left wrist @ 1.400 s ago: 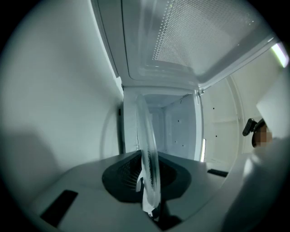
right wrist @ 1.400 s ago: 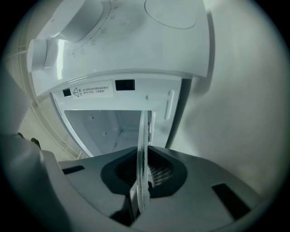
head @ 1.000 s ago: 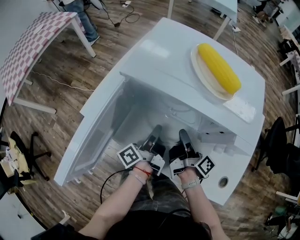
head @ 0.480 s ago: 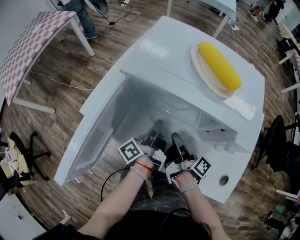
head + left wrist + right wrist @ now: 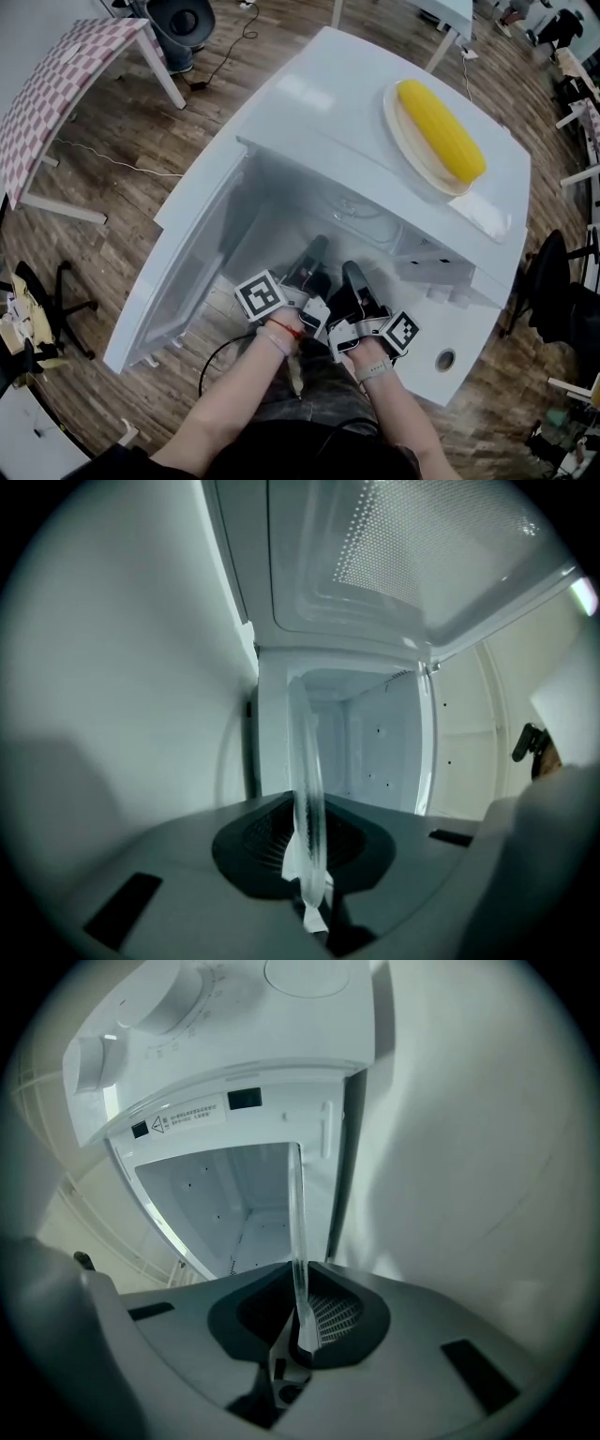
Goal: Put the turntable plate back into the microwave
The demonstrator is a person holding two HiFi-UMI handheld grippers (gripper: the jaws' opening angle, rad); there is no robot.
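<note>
The clear glass turntable plate [image 5: 307, 780] stands edge-on between both pairs of jaws, also seen as a thin upright pane [image 5: 296, 1232] in the right gripper view. My left gripper [image 5: 312, 261] [image 5: 309, 860] is shut on its rim. Close beside it, my right gripper [image 5: 354, 281] [image 5: 298, 1321] is shut on the rim too. Both are held at the mouth of the white microwave [image 5: 319, 103], whose door [image 5: 187, 272] hangs open to the left. The plate reaches towards the white cavity [image 5: 375, 742] [image 5: 225, 1204]. In the head view the glass is hard to make out.
A corn cob [image 5: 441, 131] lies on a plate [image 5: 401, 141] on top of the microwave, next to a white card [image 5: 478, 214]. The control panel with knobs [image 5: 178, 997] is right of the cavity. A checkered table [image 5: 56, 84] stands at left, a dark chair [image 5: 562, 291] at right.
My right gripper has shifted a little to the left, closer to the left gripper. Both stay shut on the glass plate at the microwave's opening.
</note>
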